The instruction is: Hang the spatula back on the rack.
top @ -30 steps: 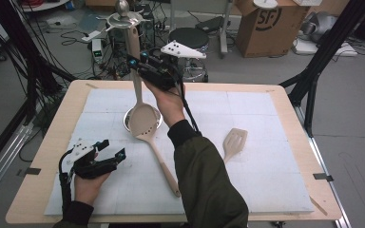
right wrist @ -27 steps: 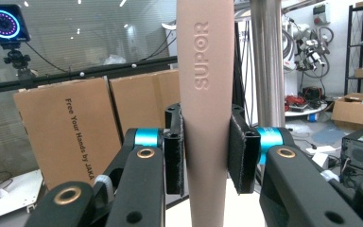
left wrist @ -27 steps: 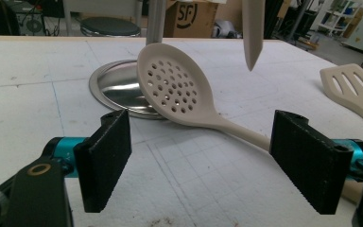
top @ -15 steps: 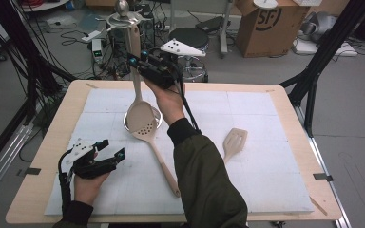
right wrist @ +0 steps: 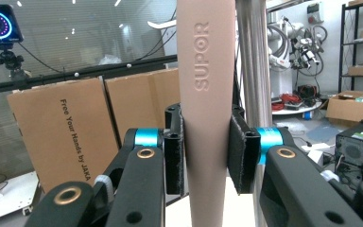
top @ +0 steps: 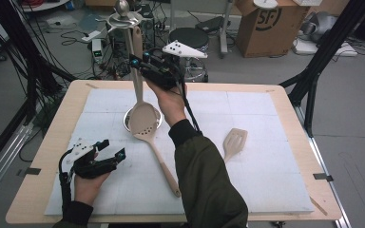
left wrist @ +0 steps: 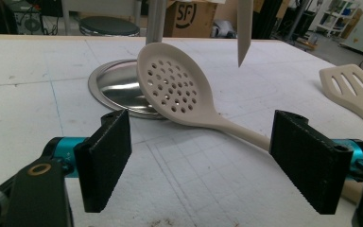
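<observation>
My right gripper (top: 140, 64) (right wrist: 207, 151) is raised over the far middle of the table and shut on the handle of a beige utensil (top: 138, 88) (right wrist: 203, 94) marked SUPOR. The utensil stands upright beside the steel pole (right wrist: 253, 61) of a rack; its pointed lower end (left wrist: 243, 33) hangs above the table. A beige perforated spoon (top: 143, 121) (left wrist: 177, 85) lies on the white mat, its head leaning on the rack's round metal base (top: 158, 122) (left wrist: 111, 87). My left gripper (top: 111, 151) (left wrist: 207, 161) rests open at the near left, facing the spoon with nothing between its pads.
A beige slotted spatula (top: 235, 138) (left wrist: 350, 87) lies on the mat right of the person's forearm. The rack's top disc and knob (top: 122, 8) stand above the table's far edge. Cardboard boxes, a stool and cables sit on the floor beyond.
</observation>
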Available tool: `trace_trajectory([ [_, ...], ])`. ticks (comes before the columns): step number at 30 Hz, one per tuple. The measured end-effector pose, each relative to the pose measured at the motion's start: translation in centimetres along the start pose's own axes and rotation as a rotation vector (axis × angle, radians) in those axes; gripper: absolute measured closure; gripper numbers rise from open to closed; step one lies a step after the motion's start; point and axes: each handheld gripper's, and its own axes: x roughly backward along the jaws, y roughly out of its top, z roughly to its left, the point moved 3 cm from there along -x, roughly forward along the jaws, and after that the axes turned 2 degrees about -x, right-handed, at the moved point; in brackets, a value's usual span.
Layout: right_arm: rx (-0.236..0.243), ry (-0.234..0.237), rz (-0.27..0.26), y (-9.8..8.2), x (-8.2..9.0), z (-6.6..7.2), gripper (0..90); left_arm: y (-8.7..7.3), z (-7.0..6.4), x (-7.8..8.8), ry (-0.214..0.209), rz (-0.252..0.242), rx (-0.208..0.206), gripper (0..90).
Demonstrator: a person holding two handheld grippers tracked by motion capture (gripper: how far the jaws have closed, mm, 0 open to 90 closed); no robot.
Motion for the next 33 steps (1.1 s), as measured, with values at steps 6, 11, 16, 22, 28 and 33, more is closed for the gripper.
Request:
trace_trajectory([
  [6, -0.008, -0.002, -0.015, 0.0, 0.2, -0.2, 71.6, 0.0, 0.0, 0.0, 0.0, 0.002, -0.002, 22.2],
  [11, -0.01, -0.019, -0.002, -0.1, 0.1, -0.6, 71.6, 0.0, 0.0, 0.0, -0.002, 0.0, 0.0, 22.2],
  [16, -0.005, -0.019, -0.006, -0.1, 0.1, -0.6, 71.6, 0.0, 0.0, 0.0, -0.001, 0.002, -0.005, 22.2],
  [22, 0.0, -0.02, 0.001, -0.1, 0.0, -0.5, 71.6, 0.0, -0.1, 0.0, -0.004, 0.002, -0.004, 22.2],
  [28, 0.002, -0.03, 0.005, 0.0, -0.5, -0.9, 71.6, 0.0, 0.0, 0.0, -0.005, 0.001, -0.004, 22.2],
  [33, -0.013, -0.045, 0.016, -0.2, -0.7, -1.4, 71.6, 0.0, 0.0, 0.0, 0.0, 0.0, -0.003, 22.2],
])
